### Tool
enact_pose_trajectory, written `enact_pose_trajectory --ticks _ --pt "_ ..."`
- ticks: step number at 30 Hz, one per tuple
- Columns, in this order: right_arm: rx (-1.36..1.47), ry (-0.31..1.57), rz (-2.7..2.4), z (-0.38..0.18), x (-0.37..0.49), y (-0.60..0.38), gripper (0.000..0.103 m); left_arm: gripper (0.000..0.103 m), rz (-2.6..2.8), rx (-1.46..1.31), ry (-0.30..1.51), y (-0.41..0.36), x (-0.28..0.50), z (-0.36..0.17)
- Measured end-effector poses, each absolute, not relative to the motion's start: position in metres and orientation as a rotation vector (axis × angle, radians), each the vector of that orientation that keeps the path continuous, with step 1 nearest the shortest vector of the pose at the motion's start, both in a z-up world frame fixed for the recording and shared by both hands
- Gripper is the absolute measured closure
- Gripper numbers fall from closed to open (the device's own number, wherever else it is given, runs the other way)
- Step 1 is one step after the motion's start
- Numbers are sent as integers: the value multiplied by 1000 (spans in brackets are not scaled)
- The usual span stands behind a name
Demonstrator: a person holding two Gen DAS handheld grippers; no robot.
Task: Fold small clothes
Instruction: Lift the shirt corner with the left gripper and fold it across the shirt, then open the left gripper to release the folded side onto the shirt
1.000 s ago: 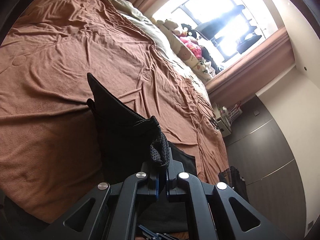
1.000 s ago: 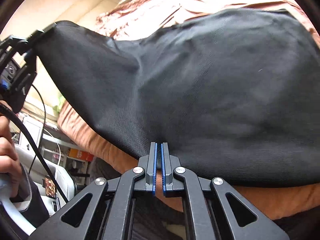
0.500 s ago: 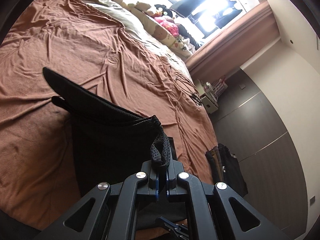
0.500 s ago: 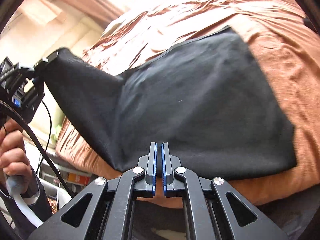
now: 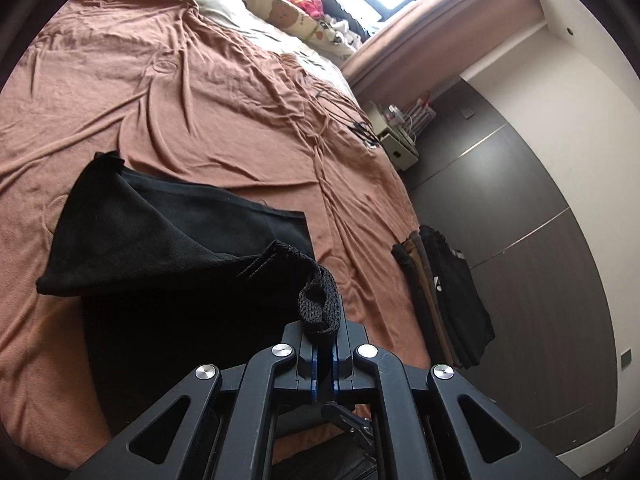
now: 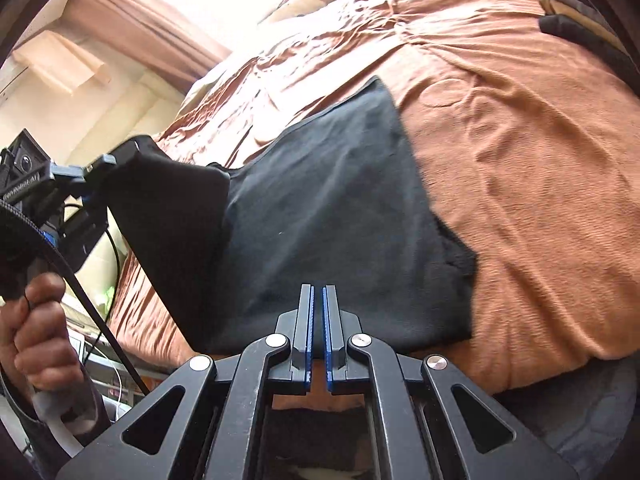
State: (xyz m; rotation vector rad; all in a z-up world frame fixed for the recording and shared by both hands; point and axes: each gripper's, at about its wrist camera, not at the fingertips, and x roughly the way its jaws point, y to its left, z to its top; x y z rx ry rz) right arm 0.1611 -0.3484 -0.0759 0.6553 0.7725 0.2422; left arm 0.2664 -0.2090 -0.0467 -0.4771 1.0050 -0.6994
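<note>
A black mesh garment (image 5: 168, 248) lies on the brown bed cover (image 5: 200, 100). My left gripper (image 5: 324, 332) is shut on one corner of it and holds that corner up, so a flap is lifted over the rest. In the right wrist view the garment (image 6: 340, 208) lies spread near the bed's front edge, and the left gripper (image 6: 94, 168) holds its left corner raised. My right gripper (image 6: 318, 292) is shut and empty, hovering just above the garment's near edge.
A stack of folded dark clothes (image 5: 444, 292) lies at the bed's right edge. Pillows and soft toys (image 5: 296, 4) sit at the head of the bed. A dark wardrobe (image 5: 540, 240) stands to the right. A small bedside shelf (image 5: 400, 136) holds clutter.
The left gripper has carried the lifted corner across, and the flap has come lower over the garment. The right gripper has pulled back from the cloth, which now lies flatter.
</note>
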Motion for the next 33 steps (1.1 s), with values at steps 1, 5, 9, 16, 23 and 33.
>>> enact_pose_trajectory --ticks 1,5,9,16,23,33 --pt "660 772 237 -76 158 -352 102 99 -706 -472 1018 -215 266 -51" --pt "666 767 226 -75 149 -365 102 99 -737 -450 1065 -243 260 -65" --pt "703 764 247 -75 143 -376 102 97 -765 -426 1124 -265 257 -78" --pt "723 750 263 -80 142 -383 45 18 -715 -459 1150 -248 255 -89" --pt "655 749 279 -81 150 -364 43 18 -586 -476 1148 -202 263 -97" --pt "450 832 244 -74 171 -329 43 18 -449 -548 1173 -147 282 -130"
